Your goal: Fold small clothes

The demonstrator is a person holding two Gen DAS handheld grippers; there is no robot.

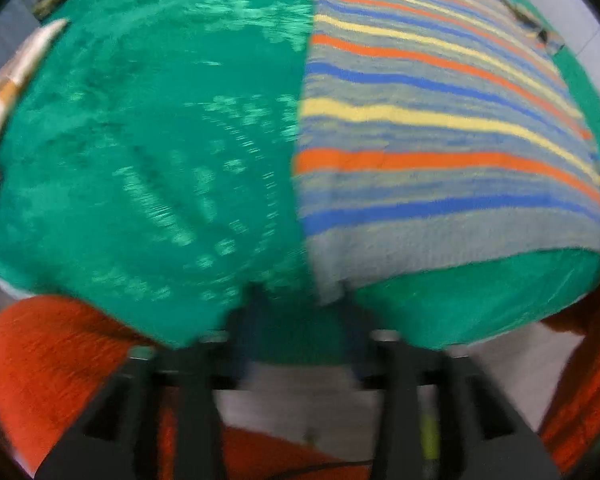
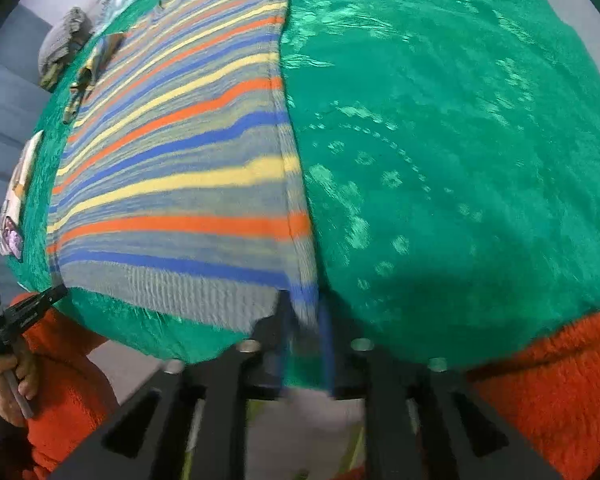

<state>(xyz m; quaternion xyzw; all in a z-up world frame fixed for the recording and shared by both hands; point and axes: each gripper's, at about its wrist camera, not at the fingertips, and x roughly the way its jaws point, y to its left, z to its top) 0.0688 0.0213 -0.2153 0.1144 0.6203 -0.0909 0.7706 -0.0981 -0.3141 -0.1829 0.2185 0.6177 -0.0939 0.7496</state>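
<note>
The sweater (image 1: 440, 132), striped in grey, blue, orange and yellow, lies flat on the green surface (image 1: 148, 140); in the left wrist view it fills the part from 12 to 3 o'clock, and in the right wrist view it lies from 9 to 12 o'clock. Each gripper is at one bottom corner of the grey hem. The left gripper (image 1: 300, 308) stands with its jaws apart, and the hem corner lies just at the right finger, not pressed between the two, so I judge it as released. The right gripper (image 2: 304, 320) has its jaws narrow with the blue-striped side edge of the sweater between them, but the picture is blurred there and I cannot tell if the pads really press on the cloth. The step in hand seems to be a fold that starts from the hem. To do it well, both jaws should take the hem at the same depth, through both layers of knit, so that neither layer slips behind. Then both corners should be lifted together and carried along the stripes toward 12 o'clock, level with each other, so the fold line stays straight across the body. Knit is stretchy and heavy, so a slow and even pull is better than a quick one. The person's orange sleeve (image 2: 560, 380) is at 5 o'clock, near the surface edge.
</note>
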